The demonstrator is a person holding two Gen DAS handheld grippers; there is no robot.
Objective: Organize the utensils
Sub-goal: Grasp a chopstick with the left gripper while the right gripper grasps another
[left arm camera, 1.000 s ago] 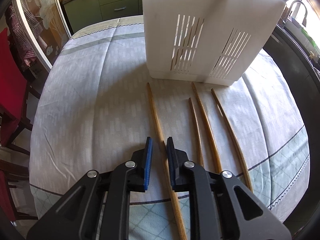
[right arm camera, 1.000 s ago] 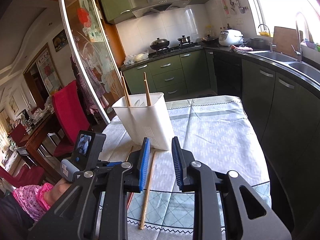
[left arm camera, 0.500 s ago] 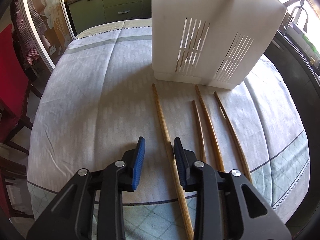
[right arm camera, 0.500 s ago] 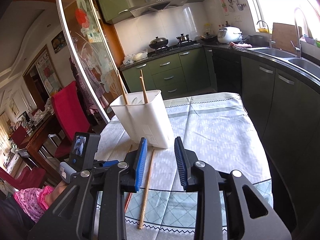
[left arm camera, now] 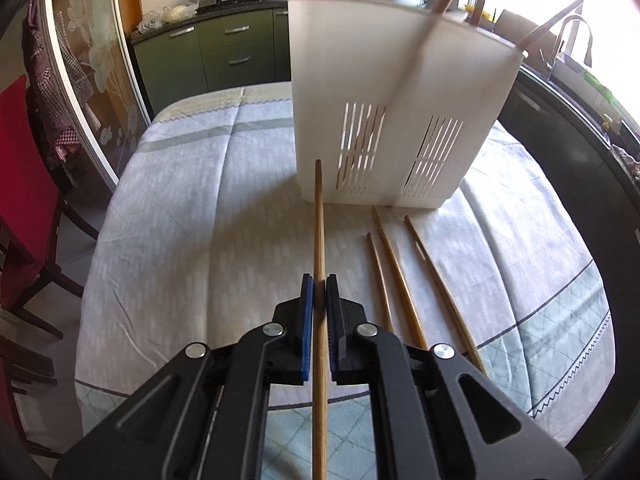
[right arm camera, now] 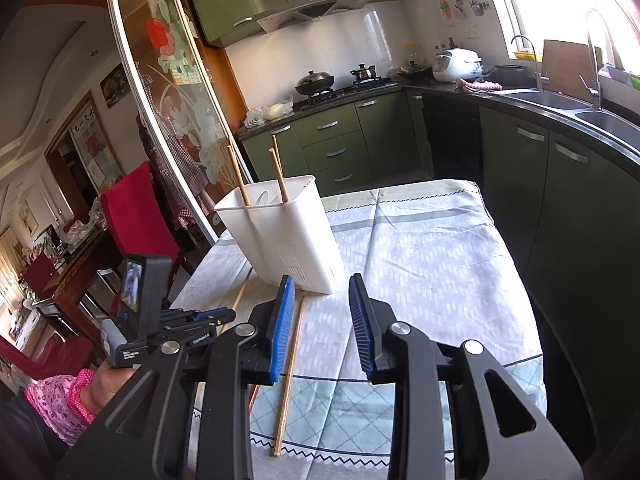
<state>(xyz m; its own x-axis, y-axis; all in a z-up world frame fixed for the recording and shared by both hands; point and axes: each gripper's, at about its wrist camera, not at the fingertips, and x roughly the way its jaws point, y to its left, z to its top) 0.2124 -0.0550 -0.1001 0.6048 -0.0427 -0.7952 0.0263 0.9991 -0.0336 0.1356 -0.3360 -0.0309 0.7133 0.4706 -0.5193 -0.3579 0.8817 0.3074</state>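
Wooden and thin, the chopstick [left arm camera: 319, 240] in the left wrist view looks light, stiff and smooth, so it would likely slip or swing if held loosely. The left gripper [left arm camera: 319, 300] is clenched on it partway along, both blue pads pressing its sides, with the far tip raised in front of the white holder [left arm camera: 396, 80]. A grip near the middle seems the steadier choice, since the long free end acts as a lever. Three more chopsticks [left arm camera: 396, 276] lie on the tablecloth [left arm camera: 192, 220] to the right, near the holder's base. The near end of the held stick runs under the gripper and off the bottom edge, and the holder's inside is hidden; sticks rising above its rim are blurred

From the right wrist view, the right gripper [right arm camera: 322, 328] hangs released, pads well apart, grasping nothing. One chopstick [right arm camera: 290, 364] lies on the cloth below it. The holder [right arm camera: 280, 240] stands farther off with two sticks leaning inside. The left gripper [right arm camera: 216, 316] shows at the left, but its grip is hard to make out
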